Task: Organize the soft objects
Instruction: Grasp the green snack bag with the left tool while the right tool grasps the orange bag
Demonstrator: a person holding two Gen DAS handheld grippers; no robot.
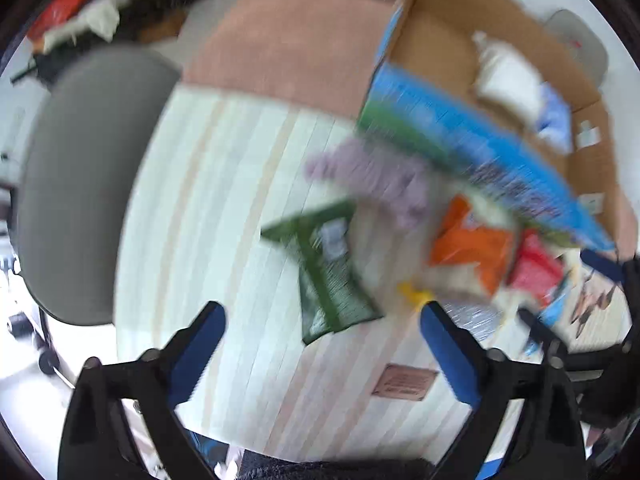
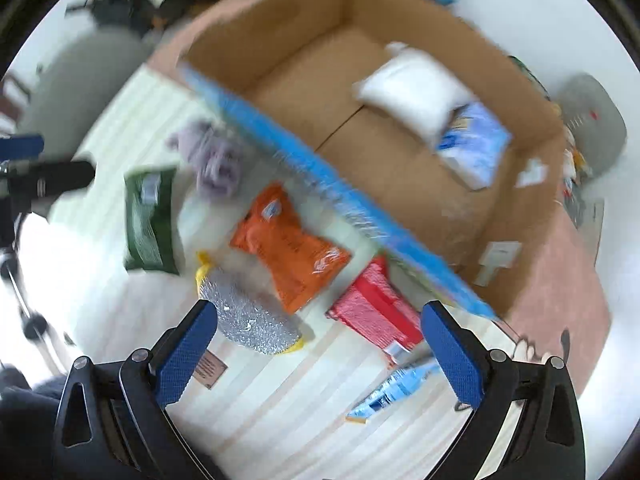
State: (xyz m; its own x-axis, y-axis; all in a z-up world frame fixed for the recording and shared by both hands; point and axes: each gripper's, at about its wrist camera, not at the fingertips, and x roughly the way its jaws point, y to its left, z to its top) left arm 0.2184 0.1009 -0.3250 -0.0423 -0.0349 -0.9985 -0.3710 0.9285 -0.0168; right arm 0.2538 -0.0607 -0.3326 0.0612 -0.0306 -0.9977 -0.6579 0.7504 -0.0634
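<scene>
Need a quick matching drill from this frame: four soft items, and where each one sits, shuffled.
Items:
1. white pillow pack
2. green pack
3. red pack
4. silver scouring pad

Places:
A. on the mat, tight against the outside of the cardboard box, by its blue flap
B. on the mat, farthest left of the packs
C. inside the box
D. on the mat, just beyond the right gripper's left finger

Pairs: 1-C, 2-B, 3-A, 4-D
</scene>
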